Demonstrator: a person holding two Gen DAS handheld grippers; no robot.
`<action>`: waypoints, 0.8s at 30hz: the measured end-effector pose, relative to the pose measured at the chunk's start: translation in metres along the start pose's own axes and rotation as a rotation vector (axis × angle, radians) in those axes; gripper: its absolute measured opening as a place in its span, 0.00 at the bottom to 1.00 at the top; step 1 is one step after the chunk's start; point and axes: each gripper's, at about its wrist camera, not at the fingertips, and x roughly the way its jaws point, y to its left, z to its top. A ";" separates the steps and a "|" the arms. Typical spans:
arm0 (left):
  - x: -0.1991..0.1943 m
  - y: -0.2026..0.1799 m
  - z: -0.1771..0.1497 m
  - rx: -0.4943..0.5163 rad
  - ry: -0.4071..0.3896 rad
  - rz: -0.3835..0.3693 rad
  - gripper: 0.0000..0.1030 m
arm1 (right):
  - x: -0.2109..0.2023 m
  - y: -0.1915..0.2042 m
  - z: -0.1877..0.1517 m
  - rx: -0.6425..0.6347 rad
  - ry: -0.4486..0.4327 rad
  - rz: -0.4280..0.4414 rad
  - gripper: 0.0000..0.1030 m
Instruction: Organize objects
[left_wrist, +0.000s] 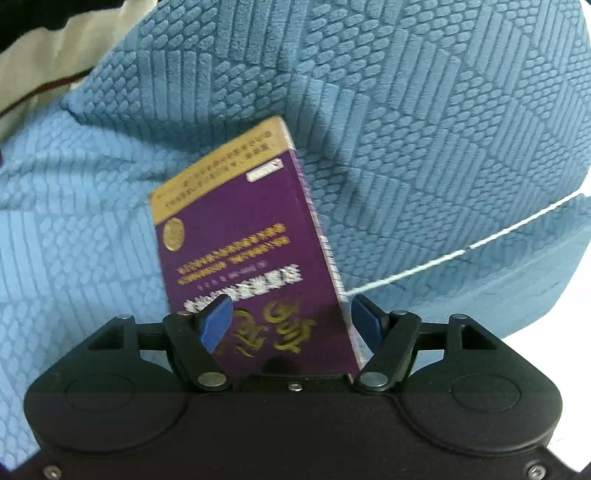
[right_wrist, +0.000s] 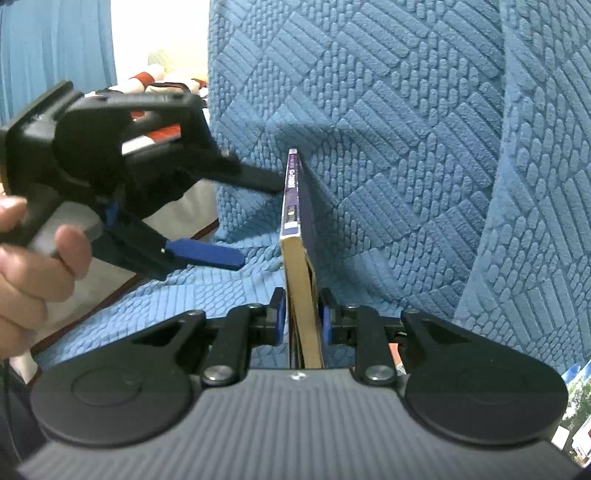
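Right claw (right_wrist: 300, 317) nipped narrow — left claw (right_wrist: 258, 221) spread wide, hand (right_wrist: 33, 258) gripping handle

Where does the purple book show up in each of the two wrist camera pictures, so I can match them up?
Left wrist view: the purple book fills the centre, front cover facing the camera, its lower end between the left tool pads.
Right wrist view: the purple book stands edge-on at centre, clamped by the right tool; the left tool reaches in from the left.
Shared landmark: the blue textured sofa cover behind it.
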 end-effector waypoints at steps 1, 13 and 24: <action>-0.002 -0.001 -0.001 0.001 0.000 -0.004 0.67 | -0.002 0.001 -0.001 -0.007 0.001 0.001 0.22; -0.018 0.003 -0.023 0.019 0.005 0.223 0.30 | 0.008 0.056 -0.012 -0.182 0.033 0.033 0.23; -0.031 0.037 -0.024 -0.123 -0.001 0.280 0.12 | -0.007 0.080 -0.026 -0.192 0.103 0.037 0.33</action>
